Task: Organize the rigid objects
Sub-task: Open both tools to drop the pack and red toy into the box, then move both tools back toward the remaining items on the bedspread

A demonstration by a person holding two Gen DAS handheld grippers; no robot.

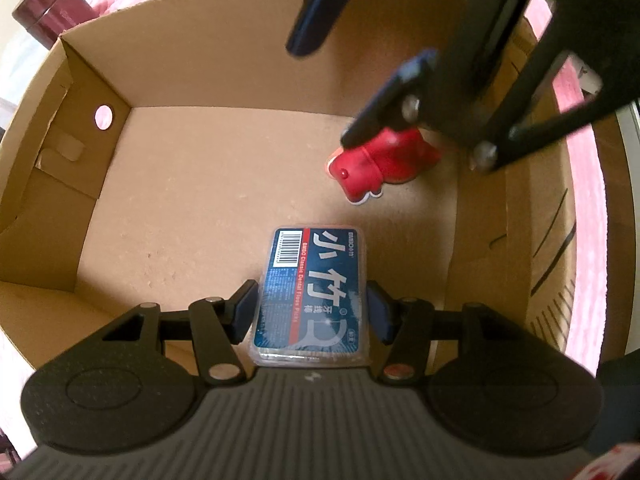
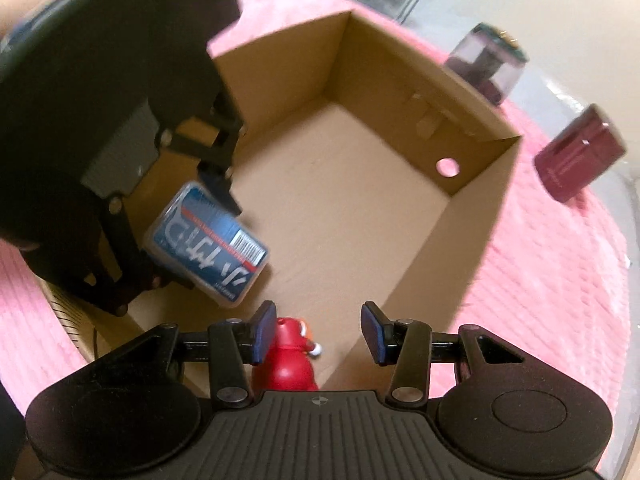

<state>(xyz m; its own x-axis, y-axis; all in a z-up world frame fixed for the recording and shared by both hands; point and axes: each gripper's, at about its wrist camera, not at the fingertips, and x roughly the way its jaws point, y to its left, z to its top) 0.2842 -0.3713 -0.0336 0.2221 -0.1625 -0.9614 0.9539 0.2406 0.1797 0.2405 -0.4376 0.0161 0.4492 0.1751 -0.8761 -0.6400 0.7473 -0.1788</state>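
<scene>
The left gripper (image 1: 310, 310) is clamping a blue box of dental floss picks (image 1: 310, 292) at lower centre, over the cardboard box (image 1: 240, 60) floor. The right gripper (image 2: 318, 334) is hanging with its jaws spread and gripping nothing; the red toy figure (image 2: 290, 360) is lying on the box floor beneath, against its left pad (image 2: 265, 330).

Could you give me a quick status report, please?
Left gripper shut on floss box, over carton. Right gripper open, red toy on carton floor. Nothing in the way.
</scene>
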